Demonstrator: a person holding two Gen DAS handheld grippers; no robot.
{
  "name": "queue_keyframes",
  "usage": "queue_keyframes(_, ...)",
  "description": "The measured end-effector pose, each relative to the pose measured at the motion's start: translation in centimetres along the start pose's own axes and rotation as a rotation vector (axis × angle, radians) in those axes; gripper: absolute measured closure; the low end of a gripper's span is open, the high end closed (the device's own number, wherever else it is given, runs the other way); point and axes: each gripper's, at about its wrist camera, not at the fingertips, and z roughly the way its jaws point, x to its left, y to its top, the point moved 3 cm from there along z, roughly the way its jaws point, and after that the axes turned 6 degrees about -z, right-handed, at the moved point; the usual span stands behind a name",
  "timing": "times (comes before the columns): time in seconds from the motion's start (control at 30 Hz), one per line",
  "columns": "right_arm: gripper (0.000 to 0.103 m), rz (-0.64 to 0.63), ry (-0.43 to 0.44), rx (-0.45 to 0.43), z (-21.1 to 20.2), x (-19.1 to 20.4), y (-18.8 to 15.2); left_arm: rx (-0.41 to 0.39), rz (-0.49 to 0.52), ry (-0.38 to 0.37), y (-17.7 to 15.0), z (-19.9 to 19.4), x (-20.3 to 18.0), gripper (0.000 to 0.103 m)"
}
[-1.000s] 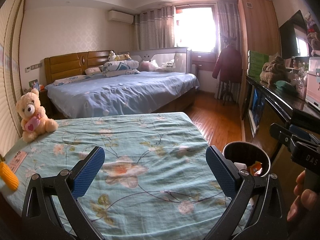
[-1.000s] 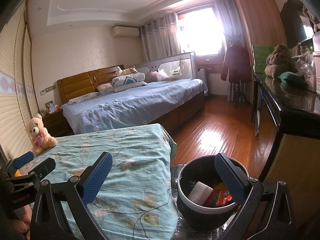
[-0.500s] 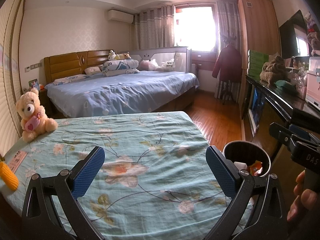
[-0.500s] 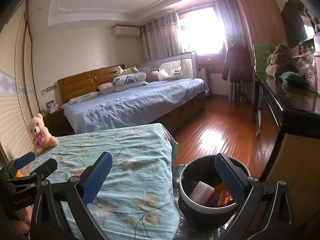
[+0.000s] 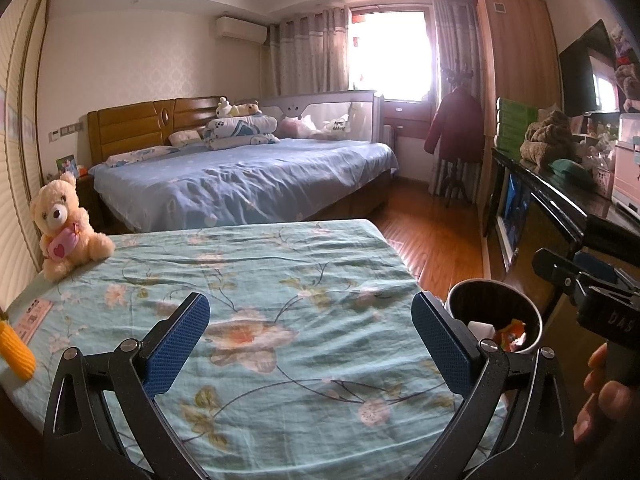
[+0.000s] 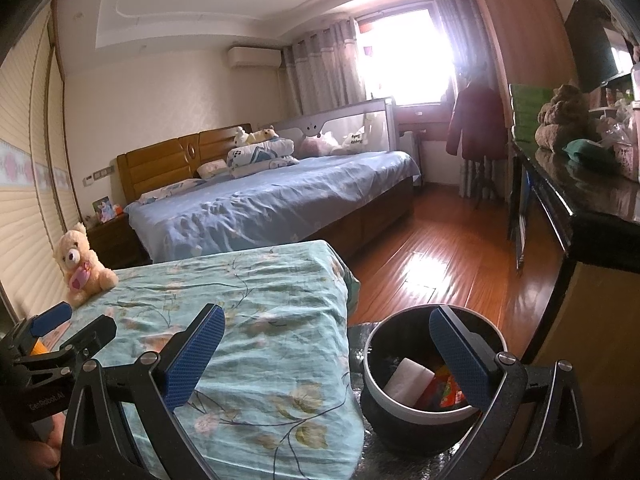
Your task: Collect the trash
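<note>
Left gripper (image 5: 310,338): jaws spread wide, nothing between the blue pads; it hangs over the near part of the floral sheet, touching nothing that can be seen.
Right gripper (image 6: 326,358): jaws likewise fully apart and empty; its left finger lies over the sheet's right edge, its right finger (image 6: 460,360) in front of the bin's mouth.
Trash bin (image 6: 372,364): dark round bucket with a pale rim band, upright on the floor just beside the right edge of the near bed; in the left wrist view it appears at near right (image 5: 494,290), partly behind that gripper's right finger.
Trash in bin: a white folded piece (image 6: 408,378) on the left and an orange-red wrapper (image 6: 448,394) on the right, both lying inside.
Floral sheet (image 5: 260,280): teal with flower print, covering the near bed, lightly wrinkled.
Teddy bear (image 5: 64,228): cream, seated upright at the far left corner of the sheet, a pink heart on its chest.
Yellow object (image 5: 14,348): at the near left edge of the sheet, only partly in frame; beside it a pink-and-white card (image 5: 34,316) lies flat.
Far bed (image 5: 248,180): blue cover, pillows and soft toys at the wooden headboard.
Dark counter (image 6: 584,200): along the right wall, cluttered on top, close to the bin.
Wood floor (image 6: 432,256): between the beds and the counter.
</note>
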Motion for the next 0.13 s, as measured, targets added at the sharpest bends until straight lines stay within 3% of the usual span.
queue_keyframes(0.13,0.0,-0.002,0.006,0.014,0.44,0.2,-0.11,0.013,-0.007,-0.001,-0.35,0.63,0.53,0.0)
